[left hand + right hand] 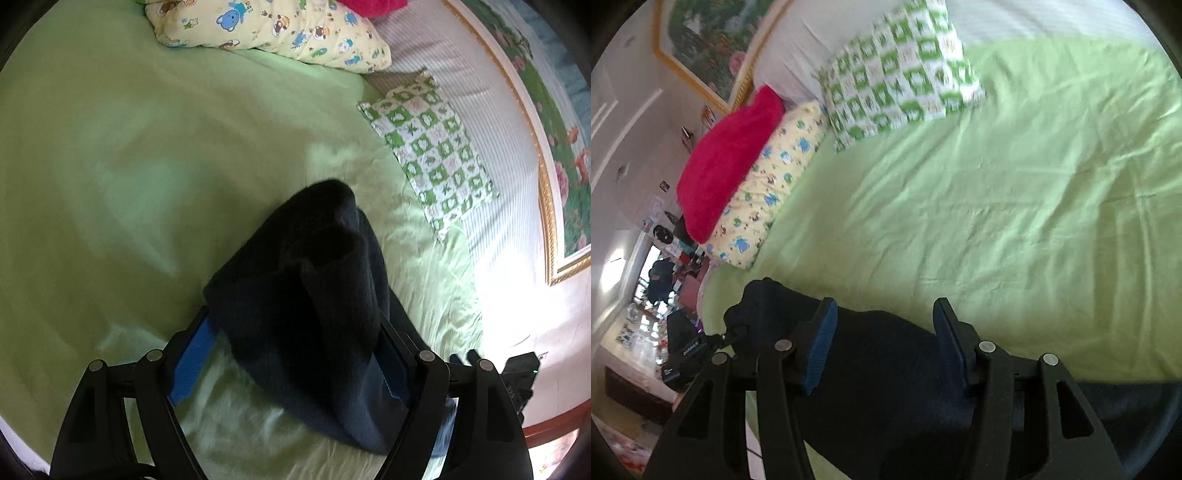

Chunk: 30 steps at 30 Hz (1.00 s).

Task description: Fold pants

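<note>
Left wrist view: left tongs [295,332] spread apart, dark pants [314,295] bunched between the fingers.
Right wrist view: right tongs [884,332] spread apart, pants [886,369] between the fingers.
Surface: green sheet [997,203] beyond both tongs.

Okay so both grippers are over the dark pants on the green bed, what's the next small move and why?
Probably close the left gripper on the pants. Its fingers stand wide apart with the bunched dark fabric between them, and the right gripper is just as open, so nothing seems gripped yet on the green sheet.
</note>
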### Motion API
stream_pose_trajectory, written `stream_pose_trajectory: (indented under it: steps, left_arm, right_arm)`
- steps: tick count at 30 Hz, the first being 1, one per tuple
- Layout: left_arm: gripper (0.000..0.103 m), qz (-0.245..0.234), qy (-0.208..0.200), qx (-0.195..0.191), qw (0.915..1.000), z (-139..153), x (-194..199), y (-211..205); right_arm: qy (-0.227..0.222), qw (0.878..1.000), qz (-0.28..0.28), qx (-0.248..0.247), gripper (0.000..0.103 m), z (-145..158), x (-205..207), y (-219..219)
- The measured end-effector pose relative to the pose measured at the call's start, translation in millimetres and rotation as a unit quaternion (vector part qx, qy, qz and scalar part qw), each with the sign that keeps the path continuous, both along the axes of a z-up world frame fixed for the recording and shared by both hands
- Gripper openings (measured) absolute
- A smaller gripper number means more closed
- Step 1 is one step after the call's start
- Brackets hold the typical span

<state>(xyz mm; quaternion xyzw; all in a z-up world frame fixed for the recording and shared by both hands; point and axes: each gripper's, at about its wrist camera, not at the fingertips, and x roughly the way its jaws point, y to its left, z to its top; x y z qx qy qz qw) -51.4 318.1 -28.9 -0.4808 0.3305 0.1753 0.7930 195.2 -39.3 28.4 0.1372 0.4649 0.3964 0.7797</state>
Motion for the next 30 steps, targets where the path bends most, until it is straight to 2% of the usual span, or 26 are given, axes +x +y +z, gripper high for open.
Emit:
stream_pose_trajectory:
  steps: [3, 5, 7, 9, 13, 15, 16, 17, 18, 21, 23, 25, 27, 30]
  left_arm:
    - [0.075, -0.003, -0.004, 0.009, 1.0000, -1.4, 3.8, 1.0]
    - [0.064, -0.016, -0.001, 0.026, 0.9996, -1.9, 5.5, -3.0]
    - [0.043, -0.031, 0.001, 0.039, 0.9988, -3.7, 6.0, -6.9]
    - [0.032, -0.044, -0.005, 0.035, 0.9984, -7.6, 6.0, -7.9]
    - [0.027, -0.053, -0.019, 0.041, 0.9976, -8.1, 1.3, -9.7]
    - [0.024, -0.063, -0.024, 0.052, 0.9964, -5.0, -0.4, -13.0]
    - [0.023, -0.067, -0.028, 0.058, 0.9957, -3.1, -1.9, -14.7]
    - [0.023, -0.070, -0.031, 0.061, 0.9952, -1.6, -3.5, -15.9]
    - [0.022, -0.072, -0.036, 0.062, 0.9948, 0.5, -5.2, -17.0]
    - [0.021, -0.076, -0.058, 0.066, 0.9932, 17.0, -16.6, -20.8]
    - [0.021, -0.079, -0.080, 0.088, 0.9897, 38.0, -27.1, -26.6]
    - [0.021, -0.081, -0.090, 0.122, 0.9851, 57.9, -37.4, -31.5]
    - [0.021, -0.077, -0.090, 0.145, 0.9823, 68.8, -46.9, -29.5]
    - [0.021, -0.072, -0.077, 0.154, 0.9824, 62.1, -53.4, -16.6]
  right_arm:
    - [0.037, 0.999, 0.013, -0.010, 0.055, -14.2, 19.8, 5.7]
    - [0.056, 0.998, 0.023, -0.024, 0.055, -22.3, 30.0, 10.0]
    - [0.072, 0.996, 0.053, -0.027, 0.055, -28.6, 36.9, 18.8]
    - [0.089, 0.992, 0.084, -0.032, 0.055, -35.1, 41.3, 30.0]
    - [0.123, 0.984, 0.123, -0.041, 0.055, -50.0, 44.2, 49.3]
    - [0.123, 0.981, 0.141, -0.051, 0.053, -53.2, 40.7, 57.3]
    - [0.117, 0.981, 0.145, -0.058, 0.042, -53.5, 38.9, 59.2]
    - [0.116, 0.980, 0.147, -0.063, 0.023, -53.9, 37.8, 60.7]
    - [0.114, 0.980, 0.151, -0.066, 0.017, -53.4, 33.6, 61.7]
    - [0.056, 0.984, 0.149, -0.083, 0.011, -34.4, 16.8, 63.6]
    - [-0.036, 0.984, 0.143, -0.097, 0.010, -3.1, -8.0, 65.6]
    - [-0.122, 0.977, 0.135, -0.110, 0.010, 25.2, -34.6, 71.0]
    - [-0.174, 0.969, 0.130, -0.114, 0.010, 38.2, -54.0, 80.5]
    - [-0.208, 0.962, 0.119, -0.129, 0.010, 30.2, -65.4, 99.0]
